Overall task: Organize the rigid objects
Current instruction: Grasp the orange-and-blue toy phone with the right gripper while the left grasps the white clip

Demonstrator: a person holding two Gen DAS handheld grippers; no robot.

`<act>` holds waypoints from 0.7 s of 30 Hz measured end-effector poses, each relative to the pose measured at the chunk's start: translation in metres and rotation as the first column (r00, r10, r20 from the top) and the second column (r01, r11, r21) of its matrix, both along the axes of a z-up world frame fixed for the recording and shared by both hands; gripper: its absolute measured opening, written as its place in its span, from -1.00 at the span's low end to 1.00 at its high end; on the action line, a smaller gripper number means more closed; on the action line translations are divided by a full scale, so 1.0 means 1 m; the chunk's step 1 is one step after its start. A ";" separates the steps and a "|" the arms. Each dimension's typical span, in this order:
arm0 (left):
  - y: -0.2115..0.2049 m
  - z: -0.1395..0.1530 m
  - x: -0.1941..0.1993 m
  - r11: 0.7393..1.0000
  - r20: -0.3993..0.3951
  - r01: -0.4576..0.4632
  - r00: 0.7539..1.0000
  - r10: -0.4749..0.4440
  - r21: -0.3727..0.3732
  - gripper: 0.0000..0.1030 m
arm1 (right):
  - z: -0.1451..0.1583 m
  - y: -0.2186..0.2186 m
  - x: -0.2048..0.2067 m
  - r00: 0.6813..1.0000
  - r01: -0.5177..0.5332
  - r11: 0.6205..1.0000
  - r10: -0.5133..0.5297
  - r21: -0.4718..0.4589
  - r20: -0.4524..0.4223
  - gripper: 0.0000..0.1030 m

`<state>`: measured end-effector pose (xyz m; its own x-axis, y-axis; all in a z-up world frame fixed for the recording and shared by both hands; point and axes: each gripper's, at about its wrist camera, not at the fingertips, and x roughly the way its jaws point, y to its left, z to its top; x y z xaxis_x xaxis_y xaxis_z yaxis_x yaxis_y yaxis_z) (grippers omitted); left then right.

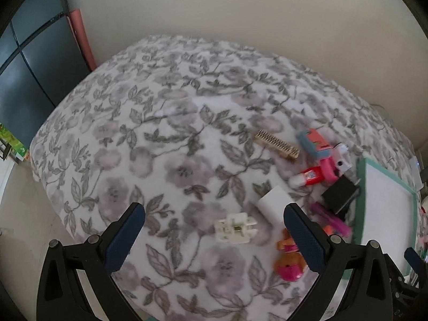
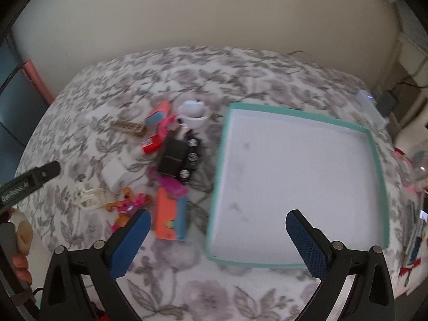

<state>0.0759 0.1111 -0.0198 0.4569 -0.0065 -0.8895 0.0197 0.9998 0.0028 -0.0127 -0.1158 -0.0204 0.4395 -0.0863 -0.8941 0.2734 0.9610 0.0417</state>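
A home bedroom. A floral blanket (image 1: 165, 139) covers a bed set against a plain wall (image 1: 240, 8). Small toys (image 2: 171, 160) lie scattered on it.

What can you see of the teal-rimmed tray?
The teal-rimmed tray is a shallow square box, seemingly cardboard, with a low teal wall and a white floor bearing a few faint grey smudges. It holds nothing and lies flat on the floral blanket, right of the toy pile, apart from it. Neither tool touches it.
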 end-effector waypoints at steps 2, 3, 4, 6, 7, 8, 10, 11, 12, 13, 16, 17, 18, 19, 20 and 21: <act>0.003 -0.007 0.004 1.000 -0.031 0.001 1.000 -0.001 -0.006 1.00 | -0.006 0.006 0.007 1.000 -0.010 1.000 0.010 0.023 -0.016 0.83; 0.003 -0.009 0.005 1.000 -0.040 0.001 0.999 -0.001 -0.007 1.00 | -0.009 0.009 0.011 1.000 -0.011 0.999 0.012 0.038 -0.023 0.80; 0.004 -0.012 0.006 1.000 -0.046 0.002 0.999 -0.002 -0.007 1.00 | -0.011 0.011 0.012 0.999 -0.013 0.998 0.014 0.054 -0.029 0.76; 0.003 -0.018 0.009 1.000 -0.068 0.012 0.998 -0.012 -0.004 1.00 | -0.019 0.015 0.018 0.999 -0.016 0.996 0.020 0.087 -0.050 0.67; 0.001 -0.022 0.010 1.000 -0.080 0.019 0.997 -0.020 -0.004 1.00 | -0.024 0.018 0.022 0.998 -0.017 0.995 0.023 0.099 -0.065 0.61; -0.001 -0.025 0.011 1.000 -0.090 0.026 0.996 -0.026 -0.005 1.00 | -0.028 0.020 0.024 0.997 -0.016 0.995 0.024 0.103 -0.076 0.54; -0.004 -0.032 0.012 0.999 -0.105 0.038 0.994 -0.037 0.002 1.00 | -0.035 0.025 0.027 0.995 -0.023 0.994 0.033 0.104 -0.095 0.46; -0.006 -0.036 0.012 0.999 -0.113 0.042 0.993 -0.041 0.007 1.00 | -0.038 0.028 0.029 0.993 -0.034 0.994 0.045 0.104 -0.105 0.41; -0.007 -0.040 0.012 0.999 -0.119 0.046 0.992 -0.045 0.006 1.00 | -0.040 0.030 0.030 0.992 -0.044 0.994 0.056 0.103 -0.112 0.39; -0.007 -0.043 0.012 0.999 -0.125 0.048 0.991 -0.047 0.004 1.00 | -0.043 0.032 0.031 0.991 -0.053 0.994 0.065 0.099 -0.118 0.35; -0.009 -0.056 0.015 0.999 -0.153 0.049 0.987 -0.049 -0.005 1.00 | -0.050 0.037 0.034 0.986 -0.070 0.993 0.082 0.091 -0.142 0.23; -0.010 -0.059 0.016 0.999 -0.161 0.051 0.986 -0.051 -0.004 0.99 | -0.054 0.037 0.036 0.985 -0.068 0.994 0.081 0.090 -0.154 0.19; -0.011 -0.062 0.016 0.999 -0.166 0.054 0.985 -0.054 -0.005 0.98 | -0.057 0.037 0.037 0.983 -0.066 0.994 0.080 0.088 -0.164 0.18; -0.012 -0.064 0.016 0.998 -0.169 0.056 0.984 -0.056 -0.005 0.96 | -0.060 0.038 0.038 0.982 -0.066 0.994 0.081 0.086 -0.172 0.13; -0.013 -0.068 0.017 0.998 -0.175 0.061 0.983 -0.061 -0.006 0.92 | -0.063 0.039 0.039 0.980 -0.069 0.994 0.083 0.083 -0.183 0.06; -0.013 -0.070 0.018 0.998 -0.178 0.064 0.982 -0.064 -0.006 0.89 | -0.065 0.040 0.041 0.977 -0.073 0.994 0.087 0.080 -0.192 0.04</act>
